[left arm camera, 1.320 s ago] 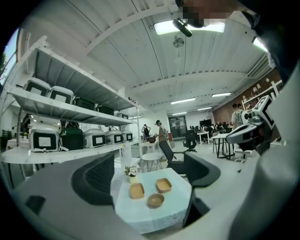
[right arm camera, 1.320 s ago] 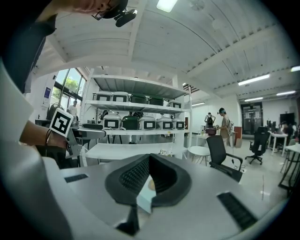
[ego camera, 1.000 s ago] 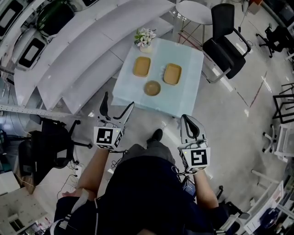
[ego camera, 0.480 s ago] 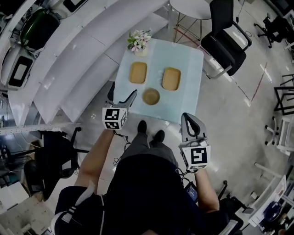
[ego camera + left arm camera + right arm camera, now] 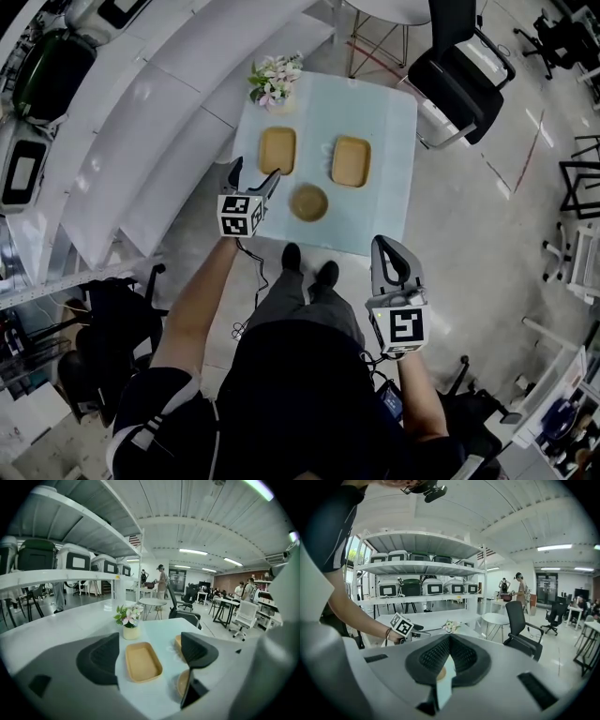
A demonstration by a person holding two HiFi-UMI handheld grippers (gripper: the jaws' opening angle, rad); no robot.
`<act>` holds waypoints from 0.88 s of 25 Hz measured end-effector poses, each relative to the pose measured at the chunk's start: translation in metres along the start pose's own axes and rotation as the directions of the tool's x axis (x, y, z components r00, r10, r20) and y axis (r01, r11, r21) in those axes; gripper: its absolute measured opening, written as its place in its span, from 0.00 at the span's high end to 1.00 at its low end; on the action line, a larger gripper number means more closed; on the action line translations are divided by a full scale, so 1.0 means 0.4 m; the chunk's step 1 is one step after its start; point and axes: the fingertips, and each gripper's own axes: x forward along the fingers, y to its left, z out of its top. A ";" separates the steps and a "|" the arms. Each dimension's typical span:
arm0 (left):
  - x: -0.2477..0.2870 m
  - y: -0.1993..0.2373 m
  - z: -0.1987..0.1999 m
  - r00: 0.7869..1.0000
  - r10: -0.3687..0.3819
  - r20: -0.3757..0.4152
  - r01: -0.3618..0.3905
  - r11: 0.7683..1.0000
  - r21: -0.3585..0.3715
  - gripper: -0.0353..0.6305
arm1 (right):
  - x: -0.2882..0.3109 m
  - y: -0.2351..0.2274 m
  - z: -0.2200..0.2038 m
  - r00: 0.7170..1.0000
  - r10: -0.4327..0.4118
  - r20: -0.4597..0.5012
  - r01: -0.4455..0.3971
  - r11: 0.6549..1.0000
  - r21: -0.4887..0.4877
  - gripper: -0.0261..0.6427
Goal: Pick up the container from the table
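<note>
On the pale blue table [image 5: 375, 202] lie two tan rectangular containers [image 5: 277, 150] [image 5: 350, 161] and a round tan bowl [image 5: 308, 202]. My left gripper [image 5: 253, 173] hovers at the table's near left edge, just short of the left container. In the left gripper view that container [image 5: 142, 662] shows ahead between the wide-apart pads [image 5: 101, 660]. The jaws of the left gripper [image 5: 150, 653] are closing, with nothing touching them. The bowl [image 5: 182, 684] sits low at the right. My right gripper [image 5: 389, 248] hangs back off the table, shut and empty [image 5: 449, 653].
A small vase of flowers [image 5: 272, 82] stands at the table's far left corner. White shelving [image 5: 141, 122] runs along the left. A black office chair [image 5: 459, 66] and a round white table [image 5: 375, 9] stand beyond the table. People stand far off in the room [image 5: 161, 581].
The left gripper has swung forward and down from beside my body to the table's near left edge. I have stepped closer to the table. The right gripper shifted only slightly.
</note>
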 end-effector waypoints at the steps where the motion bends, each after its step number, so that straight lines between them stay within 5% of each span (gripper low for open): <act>1: 0.017 0.008 -0.013 1.000 -0.001 -0.012 0.001 1.000 -0.006 0.32 | 0.007 -0.002 -0.005 1.000 0.000 -0.006 0.000 1.000 0.002 0.96; 22: 0.260 0.157 -0.276 0.963 -0.028 -0.268 -0.004 0.993 -0.118 0.52 | 0.117 -0.013 -0.100 0.994 -0.007 -0.107 0.011 0.999 0.040 0.96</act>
